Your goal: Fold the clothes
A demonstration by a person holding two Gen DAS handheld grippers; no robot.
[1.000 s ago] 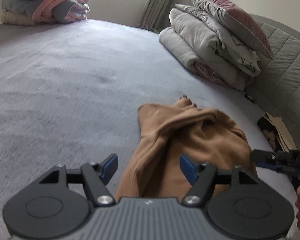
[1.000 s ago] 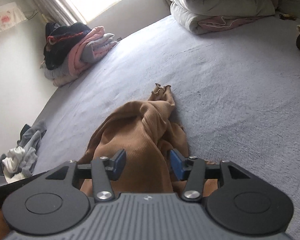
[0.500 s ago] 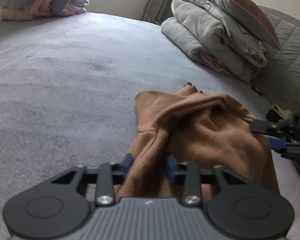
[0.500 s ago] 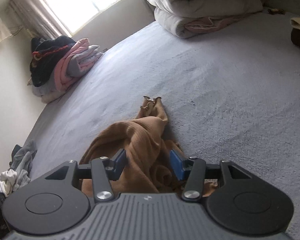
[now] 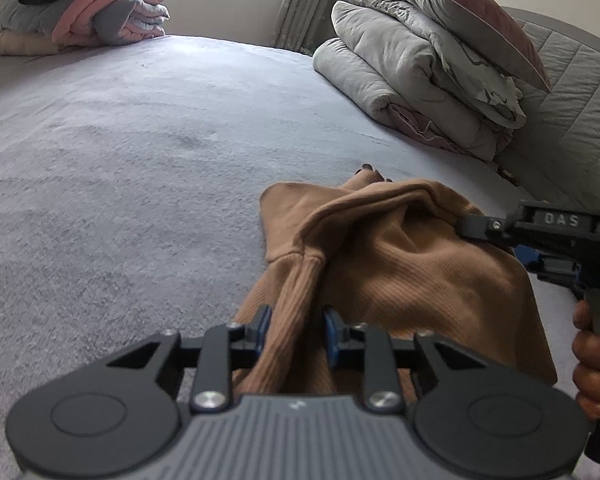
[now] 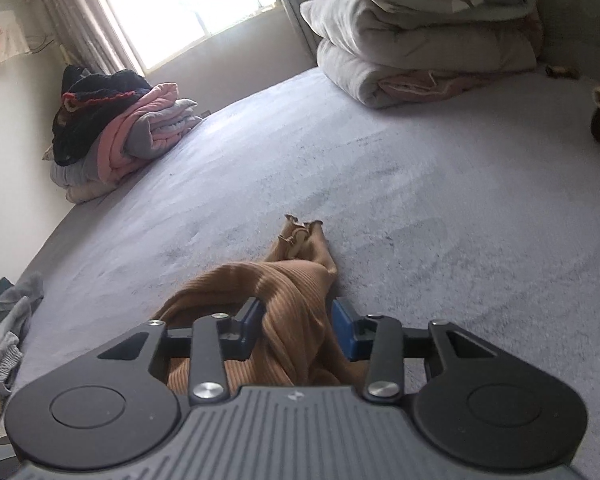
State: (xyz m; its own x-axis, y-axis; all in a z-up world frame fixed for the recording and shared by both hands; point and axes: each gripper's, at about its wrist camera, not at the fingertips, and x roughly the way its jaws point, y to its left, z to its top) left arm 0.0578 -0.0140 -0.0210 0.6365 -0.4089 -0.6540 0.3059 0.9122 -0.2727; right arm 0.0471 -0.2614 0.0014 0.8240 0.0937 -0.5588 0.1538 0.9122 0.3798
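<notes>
Read "DAS" on right gripper (image 5: pixel 466 227), closing on tan ribbed garment (image 5: pixel 400 264) bunched at bed's (image 5: pixel 140 152) near edge. Left gripper (image 5: pixel 296 330), wide earlier, clamped its ribbed fold.

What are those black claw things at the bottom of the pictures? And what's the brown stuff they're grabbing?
Those claws are two grabbers, a bit like big tongs. A person holds one in each hand, and each has a small camera looking out along its two fingers. So one picture comes from the left gripper and the other from the right gripper.

The brown stuff is a ribbed brown garment, bunched up on a big grey bed. The left gripper is pinched onto a fold of it. The right gripper is closing its jaws on another bunch of it. In the left picture you can see the right gripper from the side, with the person's hand around its handle.

Further back lie a pile of folded clothes by the window, and stacked grey duvets with a pillow on top.
</notes>
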